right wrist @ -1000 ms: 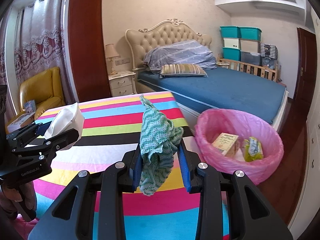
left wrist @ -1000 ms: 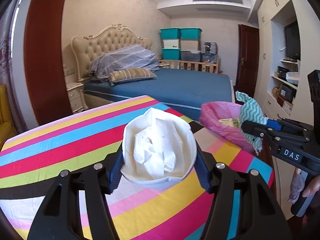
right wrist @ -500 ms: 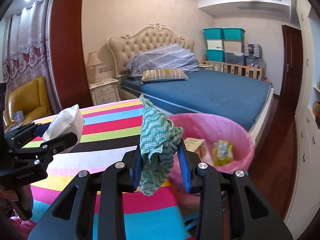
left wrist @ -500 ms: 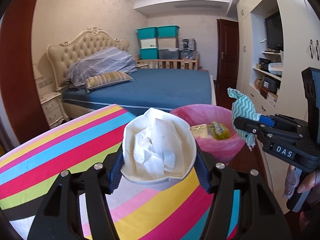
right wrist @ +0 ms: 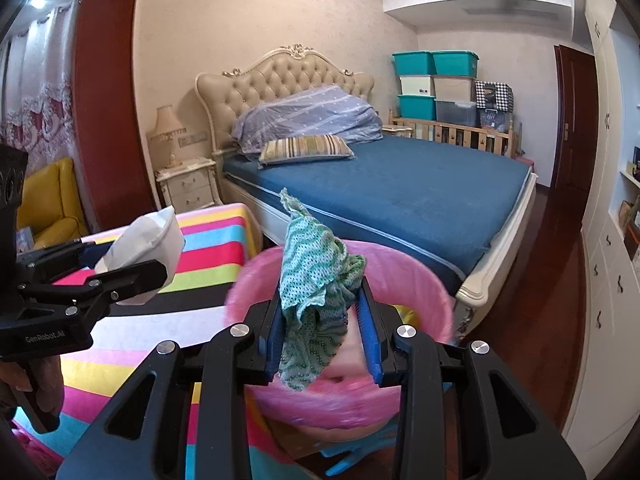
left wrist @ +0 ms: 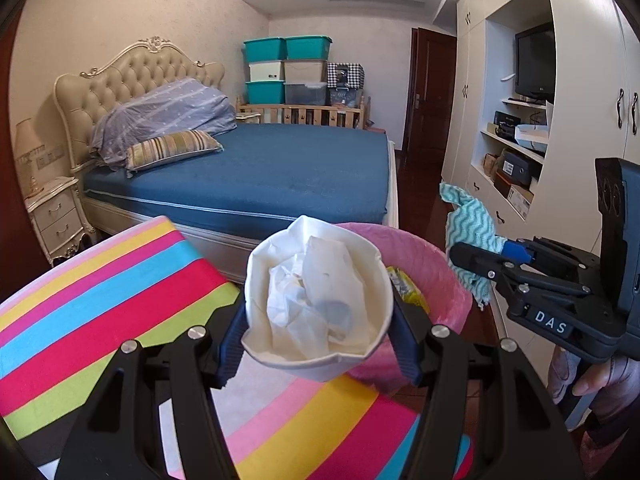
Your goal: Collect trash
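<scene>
Between my left tongs sits a crushed paper cup stuffed with tissue, pads pressed on its sides; my right tongs pinch a green cloth over the pink-lined bin. Both hover near the striped desk. The cup (light, soft-walled) hangs at the bin's near rim, so letting go now could drop it onto the desk edge or floor.
</scene>
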`<state>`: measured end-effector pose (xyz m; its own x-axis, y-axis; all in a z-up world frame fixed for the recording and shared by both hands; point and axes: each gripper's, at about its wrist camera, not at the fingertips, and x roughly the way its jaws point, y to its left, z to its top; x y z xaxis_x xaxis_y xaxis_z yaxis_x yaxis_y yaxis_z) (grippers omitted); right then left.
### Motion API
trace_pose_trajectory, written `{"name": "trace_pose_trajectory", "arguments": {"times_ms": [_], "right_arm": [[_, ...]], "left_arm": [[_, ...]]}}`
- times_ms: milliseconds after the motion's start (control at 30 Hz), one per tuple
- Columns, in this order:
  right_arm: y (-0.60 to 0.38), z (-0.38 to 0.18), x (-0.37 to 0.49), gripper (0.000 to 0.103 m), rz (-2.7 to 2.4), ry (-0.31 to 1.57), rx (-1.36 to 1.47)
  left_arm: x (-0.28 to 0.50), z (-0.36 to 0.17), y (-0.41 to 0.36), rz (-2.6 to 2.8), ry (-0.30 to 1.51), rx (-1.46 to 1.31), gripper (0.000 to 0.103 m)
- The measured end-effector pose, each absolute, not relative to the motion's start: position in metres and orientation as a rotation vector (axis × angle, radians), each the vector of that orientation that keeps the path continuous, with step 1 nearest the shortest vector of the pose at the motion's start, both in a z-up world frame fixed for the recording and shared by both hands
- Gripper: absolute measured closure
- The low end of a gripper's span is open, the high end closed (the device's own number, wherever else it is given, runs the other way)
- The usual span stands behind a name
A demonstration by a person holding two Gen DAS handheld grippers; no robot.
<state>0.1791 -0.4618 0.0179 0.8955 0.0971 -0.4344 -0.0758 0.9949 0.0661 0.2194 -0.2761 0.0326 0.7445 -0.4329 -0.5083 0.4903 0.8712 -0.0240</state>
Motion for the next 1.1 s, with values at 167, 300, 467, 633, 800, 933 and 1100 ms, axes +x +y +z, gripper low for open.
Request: {"name": "trace_pose_trajectory", "arguments": {"times_ms": [167, 300, 467, 633, 800, 933, 1100], "right_arm": [[-0.477, 0.015, 0.195, 0.069, 0.074, 0.472, 0.049], [-0.485, 0.017, 0.209, 0.069, 0.075, 0.473, 0.054], [-0.492, 0.022, 0.225, 0.064, 0.131, 0.464, 0.084], [-0.516, 0.035, 0.231, 0.04, 0.143, 0.415, 0.168], [-0.521, 0.053, 0.206, 0.039, 0.139, 0.362, 0.193], [-0.514, 0.07, 0.171, 0.029, 0.112, 0.333, 0.201], [-0.492, 0.095, 0.134, 0.018, 0.071, 0.3, 0.143]], "left_arm": [[0.239, 0.03, -0.3, -0.528, 0.542, 0.128, 0.043], [0.258, 0.031, -0.316, -0.548, 0.558, 0.124, 0.043], [0.283, 0.034, -0.327, -0.587, 0.554, 0.12, 0.039], [0.296, 0.04, -0.324, -0.548, 0.526, 0.111, 0.022], [0.285, 0.048, -0.296, -0.502, 0.476, 0.119, 0.011], [0.266, 0.063, -0.277, -0.479, 0.42, 0.133, 0.005], [0.237, 0.087, -0.259, -0.428, 0.364, 0.126, 0.005]]}}
